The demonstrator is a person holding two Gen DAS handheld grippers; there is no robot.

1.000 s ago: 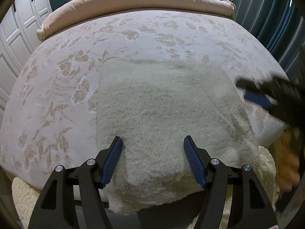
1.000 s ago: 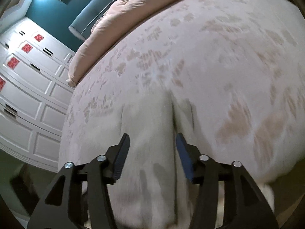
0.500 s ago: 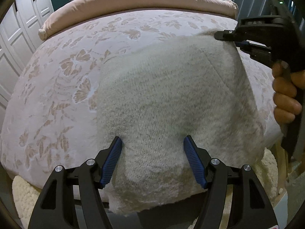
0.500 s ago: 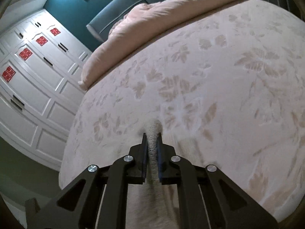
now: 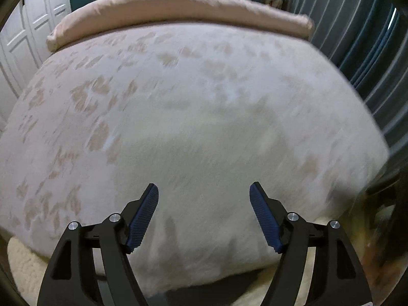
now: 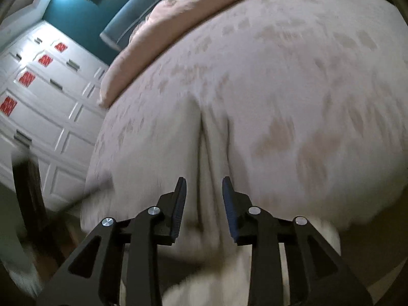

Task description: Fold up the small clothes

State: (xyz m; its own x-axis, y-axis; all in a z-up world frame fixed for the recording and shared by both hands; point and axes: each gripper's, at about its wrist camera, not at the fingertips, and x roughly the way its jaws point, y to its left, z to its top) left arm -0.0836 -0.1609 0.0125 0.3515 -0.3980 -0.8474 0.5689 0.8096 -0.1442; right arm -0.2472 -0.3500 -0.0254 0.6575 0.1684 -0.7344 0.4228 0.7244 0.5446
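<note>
a home bedroom: floral bed [image 5: 158, 81], white wardrobe doors [image 6: 51, 107].

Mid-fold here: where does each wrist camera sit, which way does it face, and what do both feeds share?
Left wrist: sits behind the left gripper, looking down over the cream knit garment toward the pink duvet; its jaws are opening, clear of the cloth.
Right wrist: sits behind the right gripper, looking down and toward the white wardrobe; its jaws are opening around a raised fold of the garment.
Shared: the floral bedspread, garment and duvet; both are blurred.
</note>
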